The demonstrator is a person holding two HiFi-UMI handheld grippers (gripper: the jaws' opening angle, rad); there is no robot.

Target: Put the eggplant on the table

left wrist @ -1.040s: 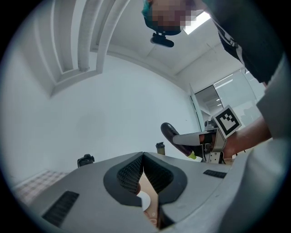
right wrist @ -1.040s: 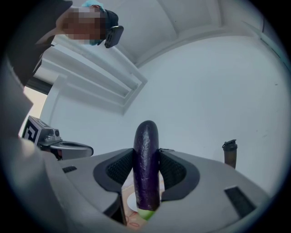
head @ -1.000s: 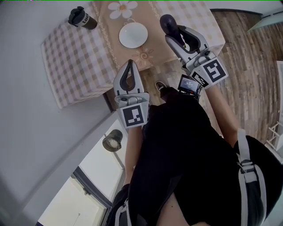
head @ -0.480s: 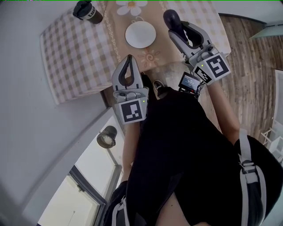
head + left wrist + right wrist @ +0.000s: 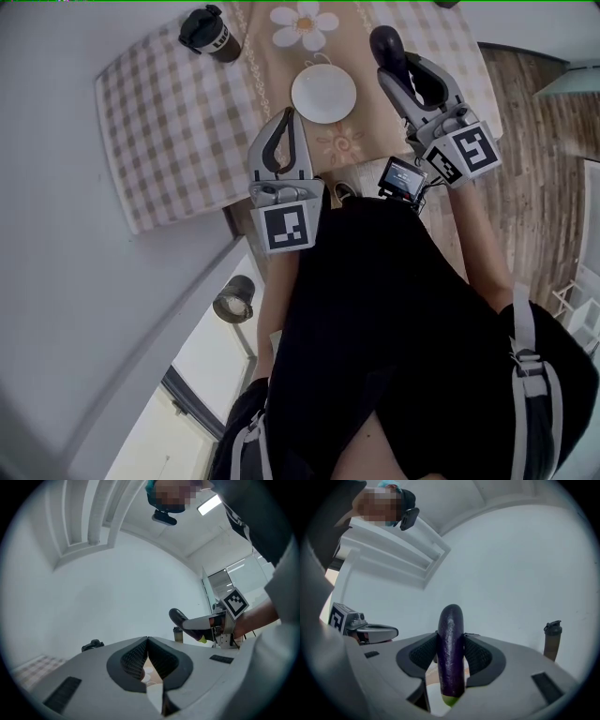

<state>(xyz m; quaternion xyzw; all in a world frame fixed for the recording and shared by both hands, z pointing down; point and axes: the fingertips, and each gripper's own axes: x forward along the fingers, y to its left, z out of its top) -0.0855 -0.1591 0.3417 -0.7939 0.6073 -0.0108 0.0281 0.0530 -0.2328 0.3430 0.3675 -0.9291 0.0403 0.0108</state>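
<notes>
Purple eggplant [image 5: 451, 653] is pinched lengthwise between the right tool's [image 5: 403, 80] pads and held above the checked desk [image 5: 169, 122], just right of the white saucer [image 5: 323, 92]. Left tool [image 5: 147, 644] is pressed together and empty. Step looks like carry-to-place. Next move probably needs lowering onto bare cloth, then spreading the jaws.
</notes>
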